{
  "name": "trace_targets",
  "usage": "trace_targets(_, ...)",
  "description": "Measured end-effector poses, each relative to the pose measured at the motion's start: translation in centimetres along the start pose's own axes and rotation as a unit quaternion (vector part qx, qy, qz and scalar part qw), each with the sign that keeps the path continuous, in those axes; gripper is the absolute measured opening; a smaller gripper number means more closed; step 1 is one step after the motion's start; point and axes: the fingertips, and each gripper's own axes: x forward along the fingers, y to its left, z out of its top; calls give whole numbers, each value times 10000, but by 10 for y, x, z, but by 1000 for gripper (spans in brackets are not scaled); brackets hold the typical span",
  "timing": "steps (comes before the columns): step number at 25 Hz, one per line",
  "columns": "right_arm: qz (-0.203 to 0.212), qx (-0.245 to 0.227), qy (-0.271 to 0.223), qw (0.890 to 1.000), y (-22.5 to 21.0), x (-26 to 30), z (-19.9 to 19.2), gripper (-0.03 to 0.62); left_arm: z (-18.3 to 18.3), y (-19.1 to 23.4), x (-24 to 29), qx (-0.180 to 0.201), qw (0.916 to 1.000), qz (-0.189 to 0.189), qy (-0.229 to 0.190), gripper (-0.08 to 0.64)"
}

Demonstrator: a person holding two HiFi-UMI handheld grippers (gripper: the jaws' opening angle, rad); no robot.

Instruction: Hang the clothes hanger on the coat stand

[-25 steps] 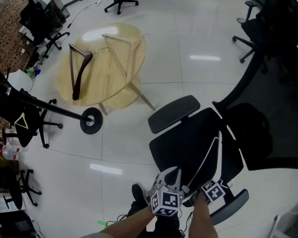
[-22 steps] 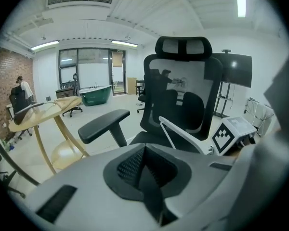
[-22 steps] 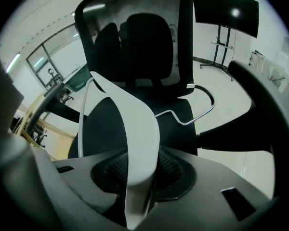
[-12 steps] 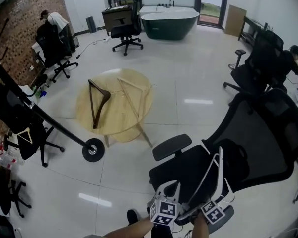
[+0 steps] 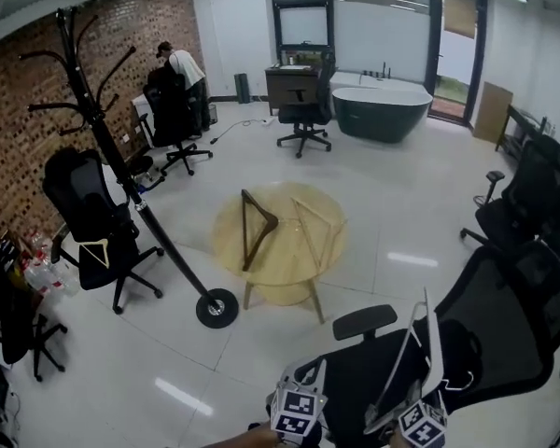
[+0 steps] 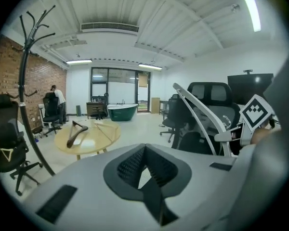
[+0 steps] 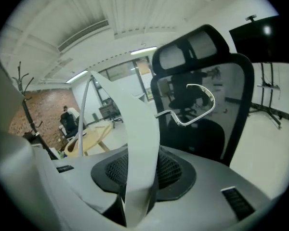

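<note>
My right gripper (image 7: 138,179) is shut on a white plastic hanger (image 7: 140,129), whose metal hook (image 7: 198,108) points away from me. In the head view that white hanger (image 5: 436,343) stands upright above the right gripper (image 5: 403,418) at the bottom edge. The left gripper (image 5: 310,383) sits beside it, and in its own view the left gripper (image 6: 145,170) is shut on nothing. The black coat stand (image 5: 121,171) rises at the left, its round base (image 5: 217,308) on the floor. Its pole also shows as the coat stand (image 6: 26,105) far off to the left.
A round wooden table (image 5: 280,259) ahead carries a dark brown hanger (image 5: 255,227) and a pale wooden hanger (image 5: 315,230). A black office chair (image 5: 392,362) stands right in front of me. More office chairs, a person (image 5: 182,68) at the back left and a dark bathtub (image 5: 392,110) ring the room.
The head view has swung upward, bringing the coat stand's top and the far end of the room into sight. Both grippers sit lower in the frame; the white hanger stays gripped.
</note>
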Motion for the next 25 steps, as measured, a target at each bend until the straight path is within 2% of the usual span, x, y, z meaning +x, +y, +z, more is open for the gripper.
trace_targets(3,462,-657,-380,9960,68,-17,34,120,15,39,-45,-120,9990,353,-252,15)
trace_targets(5,718,-911,-616,9913,113,-34,48,120,19,63,-75,-153,9977,521,-400,17)
trace_targets(9,1255,-1375,-798,9793,218,-85,52,120,25,119,-157,-286,9938,860,-652,16)
trace_targets(13,1779,-1956,-889,9603,320,-157,27,120,21,179,-251,-519,9872,1216,-896,15)
trace_targets(17,2231,-2553,-1135,9339,428,-204,-3,120,6,254,-328,-769,9761,1669,-1156,15)
trace_targets(25,2725,-3161,-1429,8974,602,-274,-79,120,-59,393,-462,-1052,9590,2338,-1207,15)
